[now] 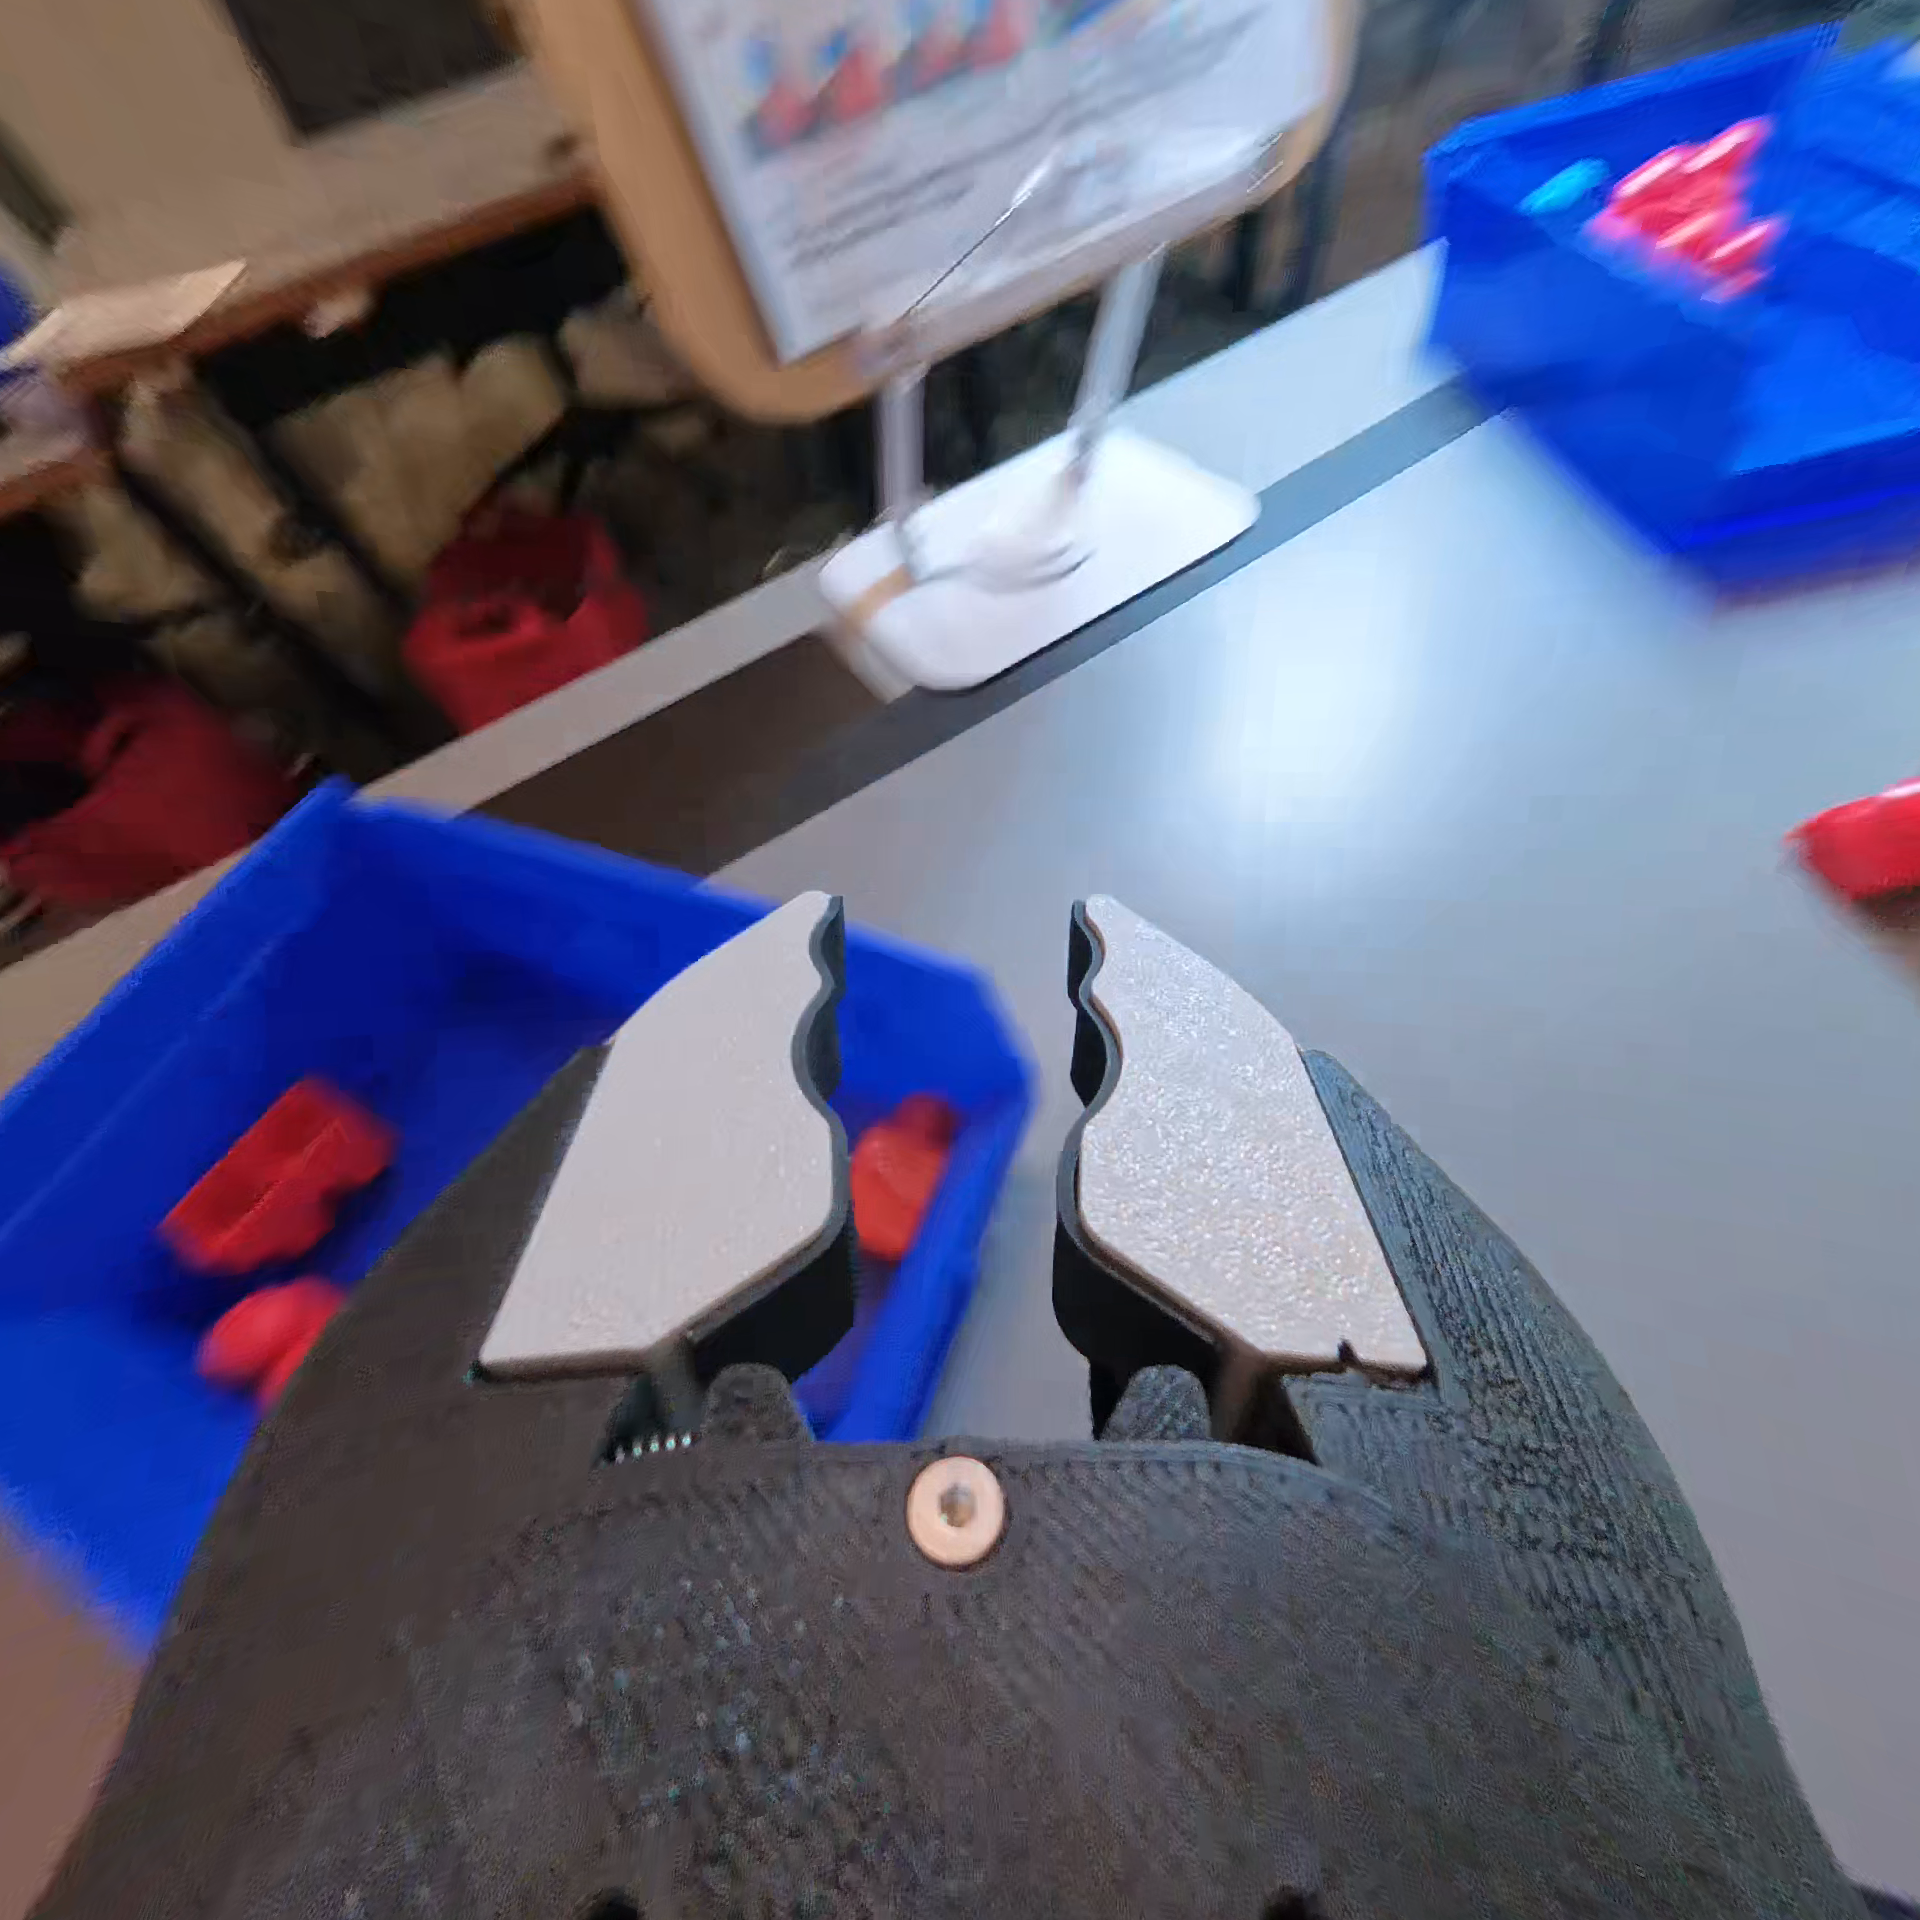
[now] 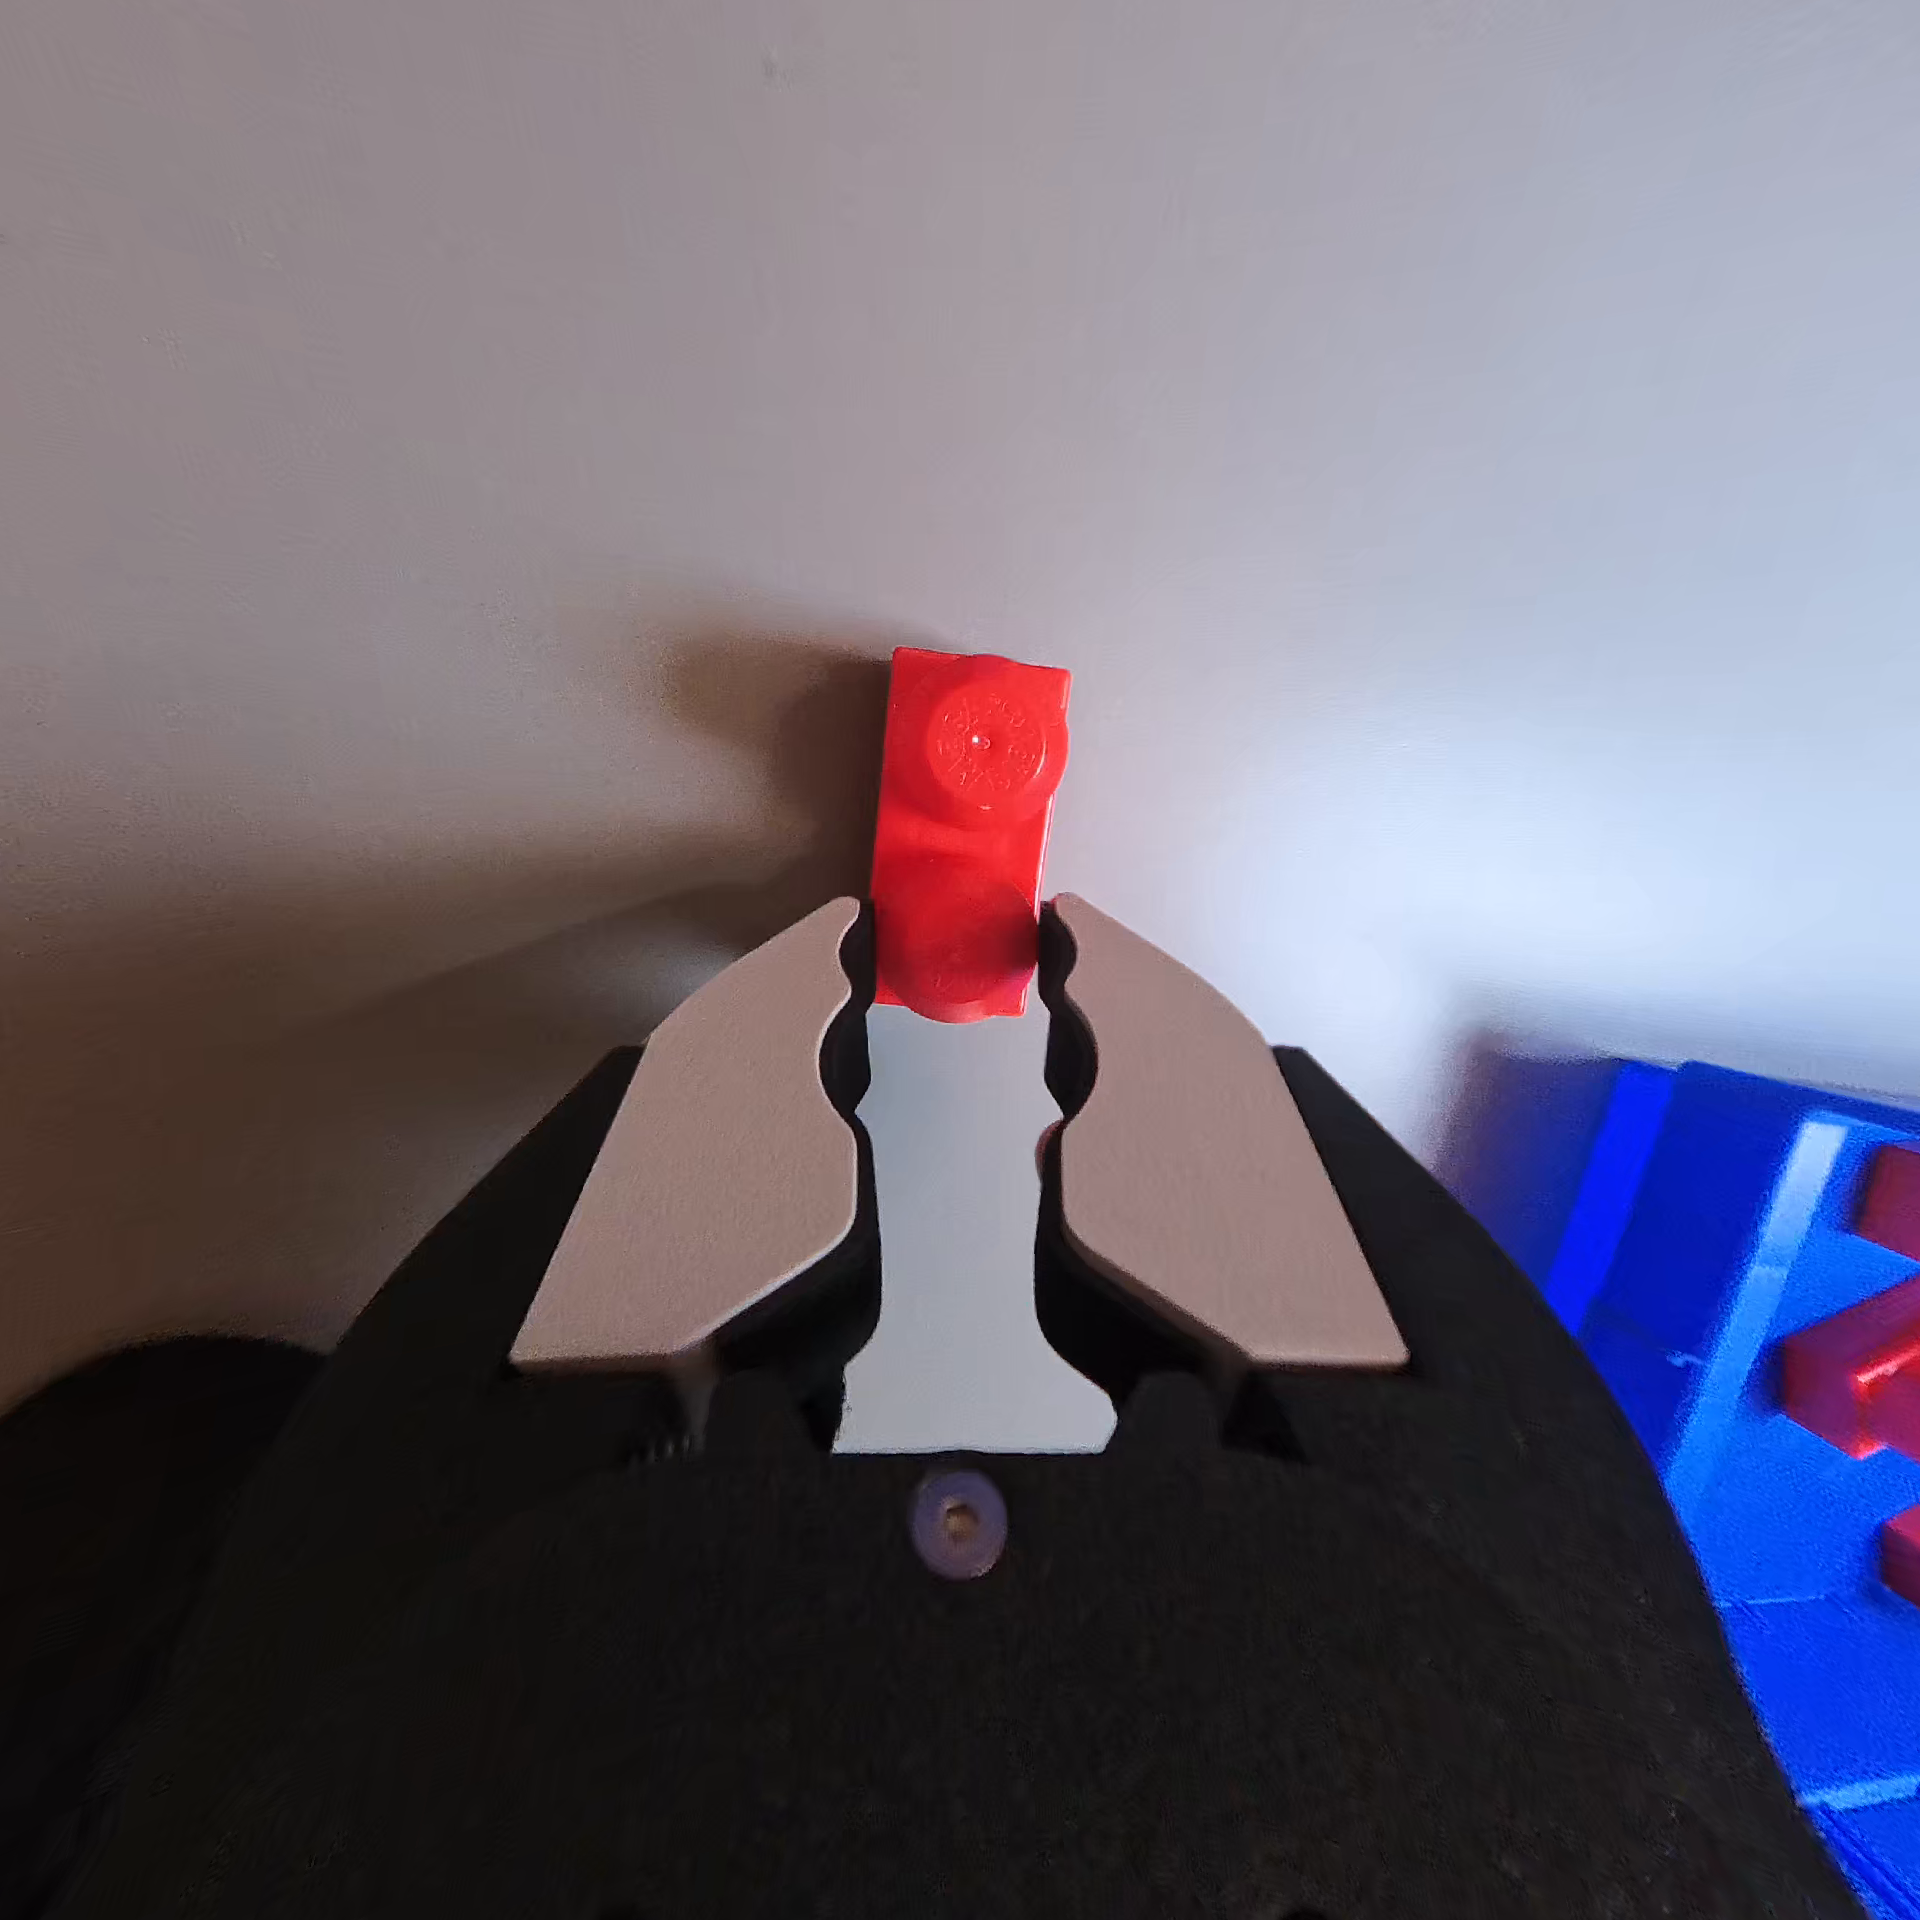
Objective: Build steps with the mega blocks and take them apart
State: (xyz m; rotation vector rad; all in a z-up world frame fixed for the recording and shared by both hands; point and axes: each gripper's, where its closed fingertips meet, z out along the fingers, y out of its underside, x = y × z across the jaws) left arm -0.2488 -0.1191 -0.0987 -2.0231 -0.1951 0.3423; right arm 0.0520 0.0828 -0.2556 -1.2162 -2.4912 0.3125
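Observation:
In the right wrist view my right gripper [image 2: 956, 914] is shut on a red two-stud mega block [image 2: 971, 821]. Both pads press the sides of its near end, and it points forward, seen stud side up over the grey table [image 2: 416, 416]. In the left wrist view my left gripper [image 1: 956, 925] is open and empty, above the right rim of a blue bin [image 1: 436, 914]. That bin holds red blocks [image 1: 281, 1184]. Another red block [image 1: 1860, 852] shows at the right edge of the left wrist view, blurred.
A second blue bin [image 1: 1683, 343] with red blocks and a light blue piece stands at the back right. A white stand [image 1: 1039, 561] with a printed sheet sits at the table's far edge. A blue bin [image 2: 1766, 1403] with red blocks lies right of my right gripper.

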